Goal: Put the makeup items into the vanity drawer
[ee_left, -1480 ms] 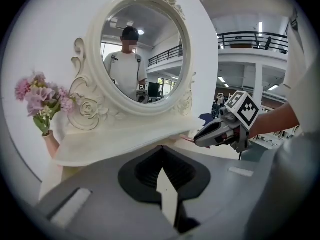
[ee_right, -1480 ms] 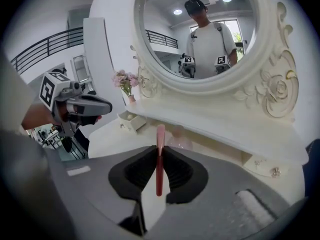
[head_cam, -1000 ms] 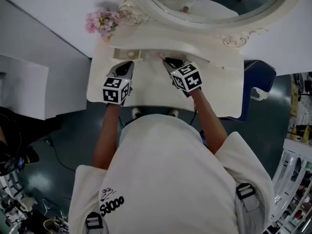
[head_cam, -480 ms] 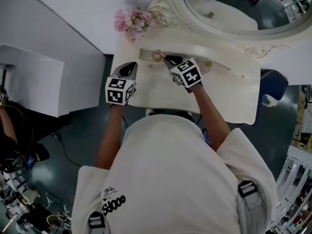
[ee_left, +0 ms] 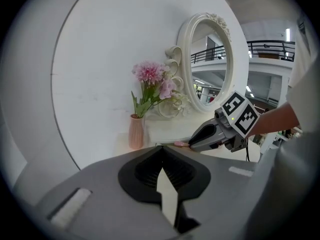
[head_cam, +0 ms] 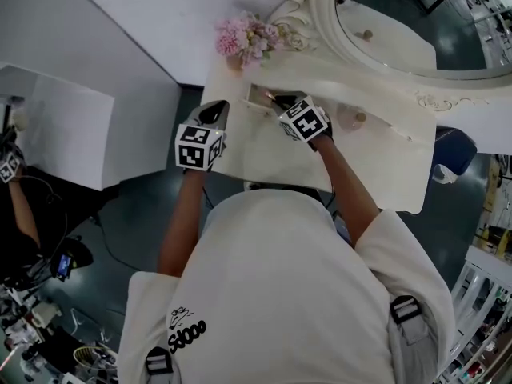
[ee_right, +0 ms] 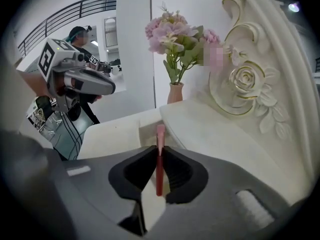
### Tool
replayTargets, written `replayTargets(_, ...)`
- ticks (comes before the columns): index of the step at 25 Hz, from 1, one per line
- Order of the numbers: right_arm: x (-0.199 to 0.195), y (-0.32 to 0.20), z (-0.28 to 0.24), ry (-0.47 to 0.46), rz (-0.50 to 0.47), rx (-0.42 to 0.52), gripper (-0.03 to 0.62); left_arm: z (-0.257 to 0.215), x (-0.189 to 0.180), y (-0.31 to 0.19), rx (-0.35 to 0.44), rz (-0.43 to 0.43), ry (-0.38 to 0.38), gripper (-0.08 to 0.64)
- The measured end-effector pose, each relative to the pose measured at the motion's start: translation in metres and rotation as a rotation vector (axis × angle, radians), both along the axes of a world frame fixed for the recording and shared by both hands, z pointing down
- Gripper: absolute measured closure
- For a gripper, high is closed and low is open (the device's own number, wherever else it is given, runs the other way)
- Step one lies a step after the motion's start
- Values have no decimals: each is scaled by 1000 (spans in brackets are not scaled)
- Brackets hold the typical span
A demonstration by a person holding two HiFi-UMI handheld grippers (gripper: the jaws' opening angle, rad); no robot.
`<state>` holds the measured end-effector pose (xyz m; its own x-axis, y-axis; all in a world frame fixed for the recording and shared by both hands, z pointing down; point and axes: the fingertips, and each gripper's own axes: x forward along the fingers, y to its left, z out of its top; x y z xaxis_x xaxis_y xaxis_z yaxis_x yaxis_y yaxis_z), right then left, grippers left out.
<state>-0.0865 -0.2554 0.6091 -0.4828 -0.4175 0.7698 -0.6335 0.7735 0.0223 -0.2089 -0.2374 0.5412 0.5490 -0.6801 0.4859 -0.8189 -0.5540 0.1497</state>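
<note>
Pink makeup stick [ee_right: 159,133], clamped lengthwise by the right hand-held gripper [ee_right: 159,150], points at the open drawer [ee_right: 141,132] just ahead, likely for release; left hand-held gripper [ee_left: 161,148] clenched, empty.

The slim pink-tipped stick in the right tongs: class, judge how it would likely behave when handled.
Probably stiff: the stick juts straight past the right tongs without sagging. Likely light, being so thin. Its seemingly round shaft might roll if laid on the flat vanity top.
</note>
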Motion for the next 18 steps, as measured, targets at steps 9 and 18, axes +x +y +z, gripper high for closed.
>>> replayTargets(9,-15,-10,16,123,-127,25,543,15,3,-2,-33,-1,21,541)
replayTargets(18,-6,1,-3,73,-82,65,476,7,19,6,-28,19,20,541)
